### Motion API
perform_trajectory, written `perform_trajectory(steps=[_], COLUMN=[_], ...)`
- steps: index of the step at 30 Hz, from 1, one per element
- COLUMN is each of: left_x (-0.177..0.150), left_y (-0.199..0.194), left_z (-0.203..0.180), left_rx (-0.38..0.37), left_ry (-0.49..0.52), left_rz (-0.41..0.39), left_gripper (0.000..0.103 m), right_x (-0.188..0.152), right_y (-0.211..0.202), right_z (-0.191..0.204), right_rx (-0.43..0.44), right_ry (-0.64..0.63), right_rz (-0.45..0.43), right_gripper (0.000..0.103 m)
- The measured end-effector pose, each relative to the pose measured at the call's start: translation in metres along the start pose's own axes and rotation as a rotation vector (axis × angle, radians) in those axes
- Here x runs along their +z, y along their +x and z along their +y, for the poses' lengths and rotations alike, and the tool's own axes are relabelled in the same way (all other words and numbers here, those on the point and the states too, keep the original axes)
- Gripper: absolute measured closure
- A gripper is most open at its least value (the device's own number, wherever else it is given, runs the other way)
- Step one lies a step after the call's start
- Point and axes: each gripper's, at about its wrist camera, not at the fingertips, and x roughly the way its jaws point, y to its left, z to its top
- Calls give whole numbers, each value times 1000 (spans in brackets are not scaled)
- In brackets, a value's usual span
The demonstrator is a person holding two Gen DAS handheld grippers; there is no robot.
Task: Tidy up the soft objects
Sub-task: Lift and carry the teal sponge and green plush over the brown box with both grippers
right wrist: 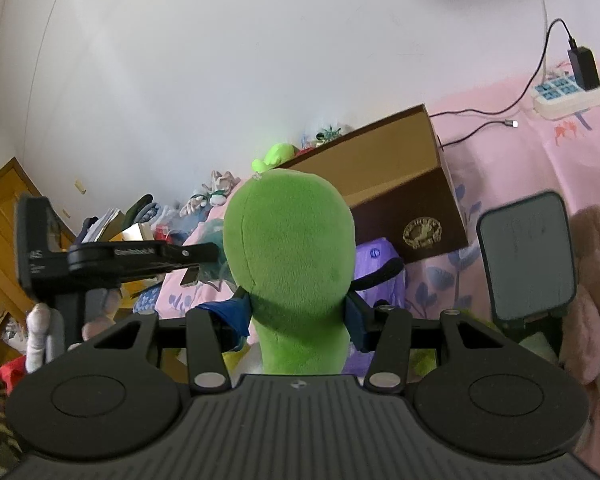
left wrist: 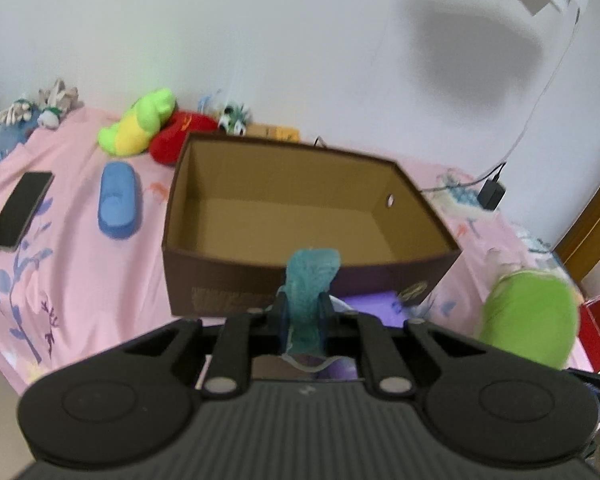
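Progress is at an early stage. The cardboard box [left wrist: 300,208] on the bed [left wrist: 80,260] holds nothing that you can see: its floor and inner walls are bare. No soft object has been stowed yet.

Your left gripper [left wrist: 303,316] is clamped on a teal textured soft piece [left wrist: 312,280], which stands upright between the fingers, just short of the near wall of the box at 12 o'clock. Your right gripper [right wrist: 298,312] is clamped on a green plush toy [right wrist: 290,248], gripped at its narrow lower part with its rounded bulk above the fingers. In the right wrist view the box lies beyond the toy at 1 o'clock.

Both held items are the next candidates for the box, as a judgement.

Items left on the bed:
1. A green and yellow plush [left wrist: 138,124] at 10 o'clock of the box.
2. A red plush [left wrist: 176,136] touching it.
3. A blue soft slipper-like object [left wrist: 118,200] just beside the left wall of the box.
4. A brownish-pink plush [right wrist: 592,292] at 3 o'clock in the right wrist view.

The green plush toy is smooth, short-piled fabric with a seam down its side. A phone [left wrist: 20,210] lies well apart to the left.
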Motion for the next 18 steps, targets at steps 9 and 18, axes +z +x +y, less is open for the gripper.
perform_trajectory(steps=[9,18], left_x=[31,67], left_y=[-9,2], left_z=[-13,-16], left_rx=[26,102], left_ry=[21,45], left_rz=[-52,-88], left_gripper=[93,93], right_x=[37,87], right_y=[5,26], right_z=[15,33], right_rx=[11,-8], right_ry=[-60,-131], right_rz=[-40,-65], right_gripper=[70,70])
